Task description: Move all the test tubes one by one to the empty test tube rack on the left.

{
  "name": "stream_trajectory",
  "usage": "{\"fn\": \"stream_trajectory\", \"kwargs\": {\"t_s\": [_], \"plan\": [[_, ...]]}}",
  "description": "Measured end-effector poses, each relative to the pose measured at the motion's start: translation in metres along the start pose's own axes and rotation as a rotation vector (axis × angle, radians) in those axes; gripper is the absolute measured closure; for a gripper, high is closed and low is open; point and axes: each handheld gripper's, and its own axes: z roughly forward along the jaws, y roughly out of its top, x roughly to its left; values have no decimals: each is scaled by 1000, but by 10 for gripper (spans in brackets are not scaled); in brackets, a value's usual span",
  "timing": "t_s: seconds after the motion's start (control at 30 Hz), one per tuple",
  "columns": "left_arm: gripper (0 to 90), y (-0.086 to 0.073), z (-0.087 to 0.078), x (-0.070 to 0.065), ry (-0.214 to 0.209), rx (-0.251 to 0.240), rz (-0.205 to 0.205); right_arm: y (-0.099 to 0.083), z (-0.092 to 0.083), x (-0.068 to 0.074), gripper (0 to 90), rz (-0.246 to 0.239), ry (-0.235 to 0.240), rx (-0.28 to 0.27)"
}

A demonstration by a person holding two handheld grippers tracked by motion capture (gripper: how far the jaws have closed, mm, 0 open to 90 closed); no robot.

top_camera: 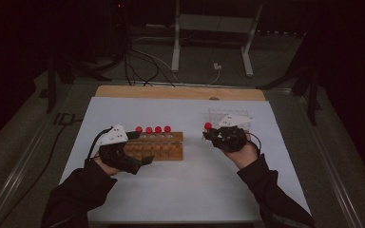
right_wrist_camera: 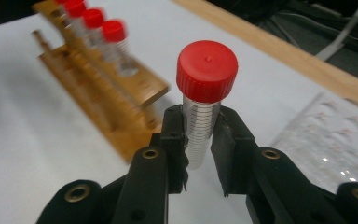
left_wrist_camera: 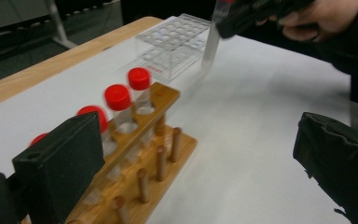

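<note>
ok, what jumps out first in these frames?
The red-capped tube clamped upright in the right hand-held gripper, lifted off the table. Left of it on the white mat, a wooden rack holds four more red-capped tubes, with the left hand-held gripper open beside its end.

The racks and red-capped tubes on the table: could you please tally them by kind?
Red-capped tubes: 5, four in the wooden rack and one held by the right gripper
Wooden racks: 1
Clear plastic racks: 1
Total: 7
</note>
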Motion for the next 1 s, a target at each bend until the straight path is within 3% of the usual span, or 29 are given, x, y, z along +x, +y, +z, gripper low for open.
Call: {"fn": "stream_trajectory", "kwargs": {"t_s": [0.5,0.87,1.0], "plan": [[37,15,19,-21,-78,14,53,-14,4,42,744,-59,131,38],[79,24,31,-35,-132,12,94,-18,9,61,744,-81,197,51],[135,27,35,-39,-148,9,111,-17,9,67,744,-91,212,51]]}}
